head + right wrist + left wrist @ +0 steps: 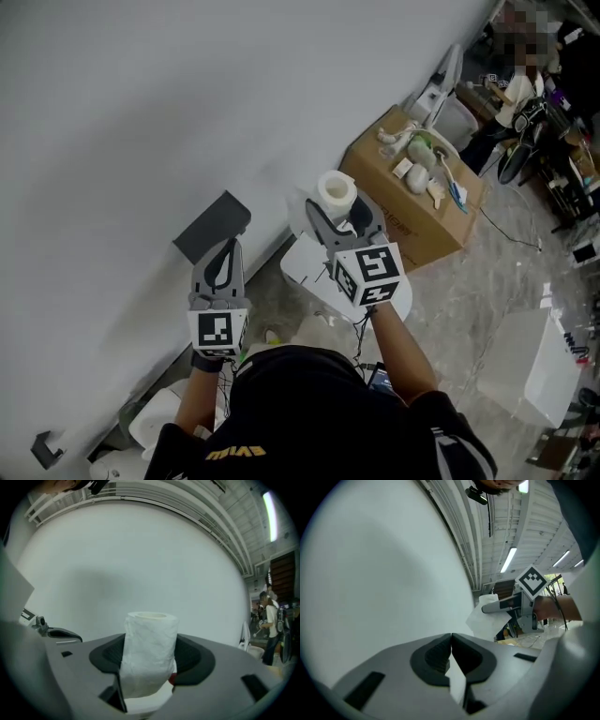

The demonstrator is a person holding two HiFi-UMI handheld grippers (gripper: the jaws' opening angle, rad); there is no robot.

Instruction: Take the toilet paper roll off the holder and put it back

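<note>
A white toilet paper roll (337, 190) stands upright between the jaws of my right gripper (339, 214), which is shut on it, off the wall. In the right gripper view the roll (149, 625) fills the gap and both pads press its sides at the right gripper (151, 641). A dark grey holder (214, 225) is fixed to the white wall. My left gripper (228, 246) points at the wall just below the holder, shut with nothing in it; its tips meet in the left gripper view (451, 637). That view also shows the roll (485, 616) at its right.
The white wall (141, 112) fills the left side. A cardboard box (412, 225) with small items on top stands on the floor to the right. A white rounded fixture (302, 261) sits under the right gripper. A white bin (539, 361) and cables lie further right.
</note>
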